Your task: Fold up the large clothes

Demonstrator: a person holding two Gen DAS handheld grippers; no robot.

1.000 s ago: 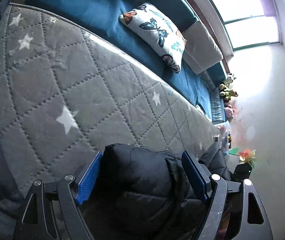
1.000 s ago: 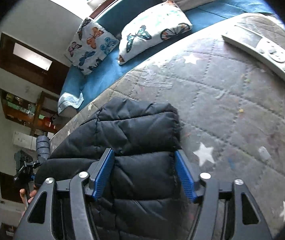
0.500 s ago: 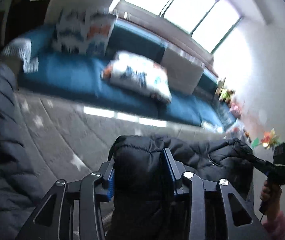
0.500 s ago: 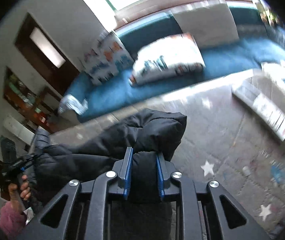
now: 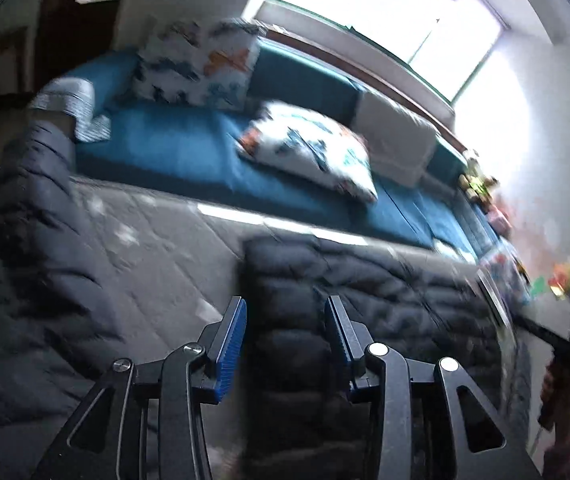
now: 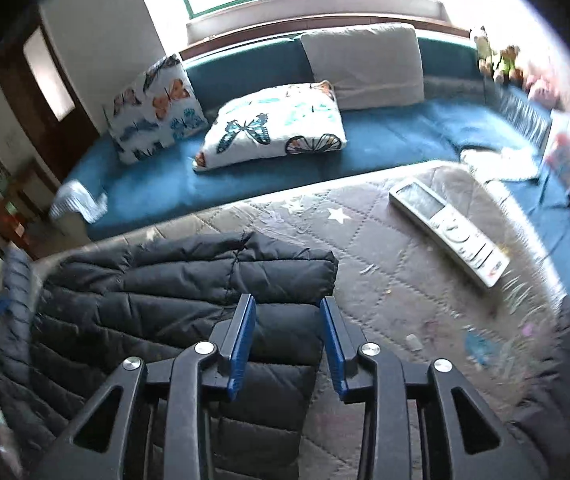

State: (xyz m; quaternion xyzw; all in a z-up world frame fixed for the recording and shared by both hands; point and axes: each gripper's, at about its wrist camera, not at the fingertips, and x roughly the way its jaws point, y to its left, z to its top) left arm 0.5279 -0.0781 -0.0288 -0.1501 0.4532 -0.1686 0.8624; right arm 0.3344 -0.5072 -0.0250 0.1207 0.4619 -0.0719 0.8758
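1. A black puffer jacket (image 6: 189,280) is seen lying folded on a grey quilted bed cover with white stars (image 6: 385,264), its folded edge turned towards the blue sofa (image 6: 385,140).
2. The right hand-held gripper (image 6: 287,340) is held above the jacket's near right corner. Its blue pads (image 6: 241,344) stand clear of the fabric and its jaws are opening, so the jacket is released; the quilted cloth lies beneath and between them, untouched.
3. The left hand-held gripper (image 5: 285,340) is seen over the same jacket (image 5: 365,280), at its other end. Its jaws are opening too, and the picture is blurred, yet a gap shows between each pad (image 5: 229,344) and the fabric, so nothing is grasped.
4. A further dark quilted part of the jacket (image 5: 37,248) is seen raised at the left of the left wrist view.
5. A white remote control (image 6: 449,228) lies on the bed cover to the right of the jacket, well apart from it.
6. Two butterfly cushions (image 6: 273,126) are seen on the sofa beyond the jacket.
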